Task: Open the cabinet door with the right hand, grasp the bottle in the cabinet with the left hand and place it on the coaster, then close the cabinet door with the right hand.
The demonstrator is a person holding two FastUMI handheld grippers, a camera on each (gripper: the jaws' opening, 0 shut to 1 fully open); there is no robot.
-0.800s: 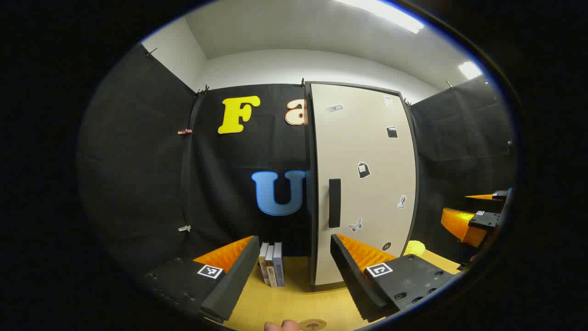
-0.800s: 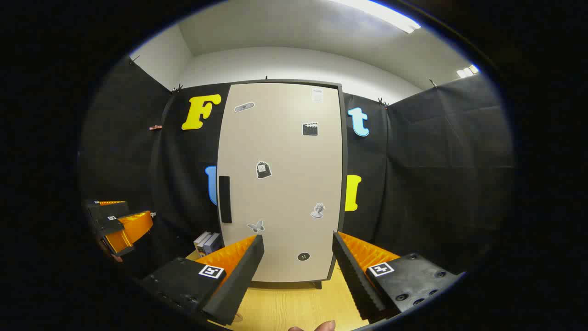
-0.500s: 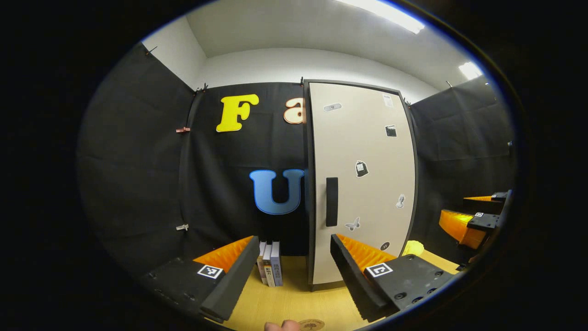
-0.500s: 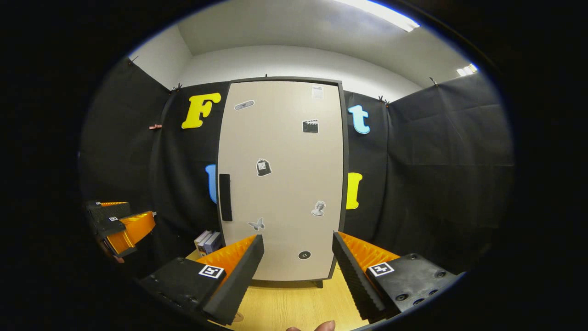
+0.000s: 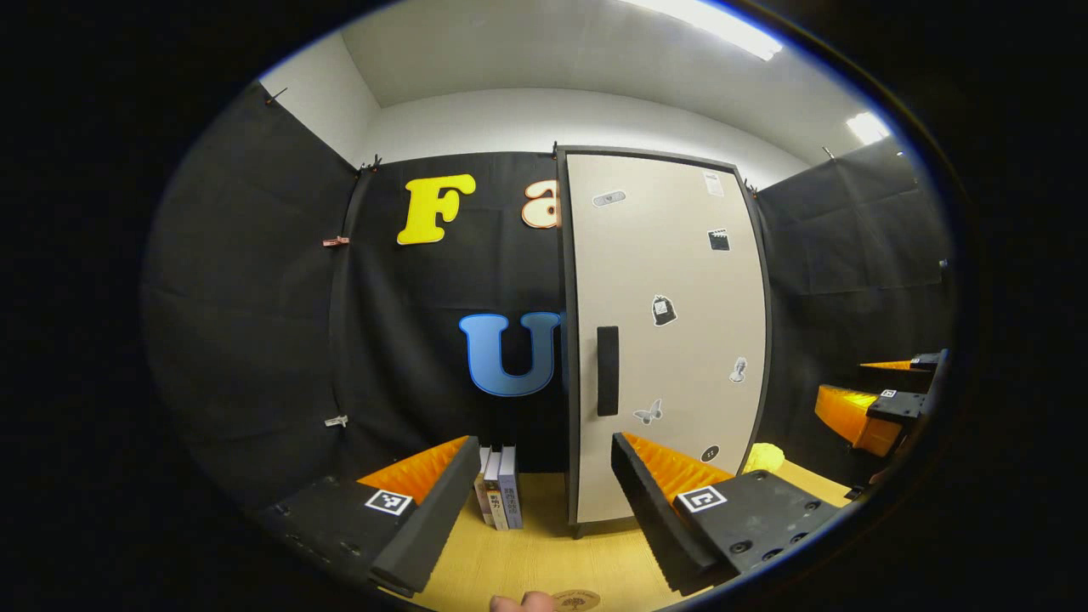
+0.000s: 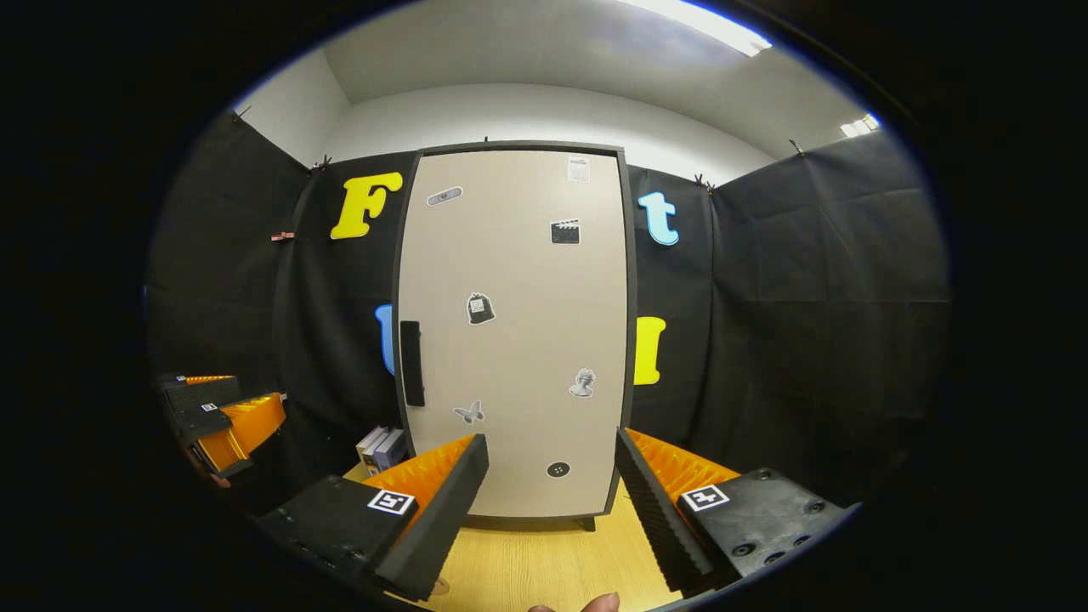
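2 tongs gaping, cabinet door (image 6: 518, 340) closed, stickers unreadable, book spines (image 5: 501, 497) illegible

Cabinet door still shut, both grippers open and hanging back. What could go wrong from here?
1. The handle is a slim vertical bar at the door's left edge, while the right gripper points nearer the door's middle; a straight approach would likely miss it.
2. The books stand just left of the cabinet, so the left gripper might bump them.
3. The coaster sits at the near table edge by a fingertip; placing the bottle there may be awkward.
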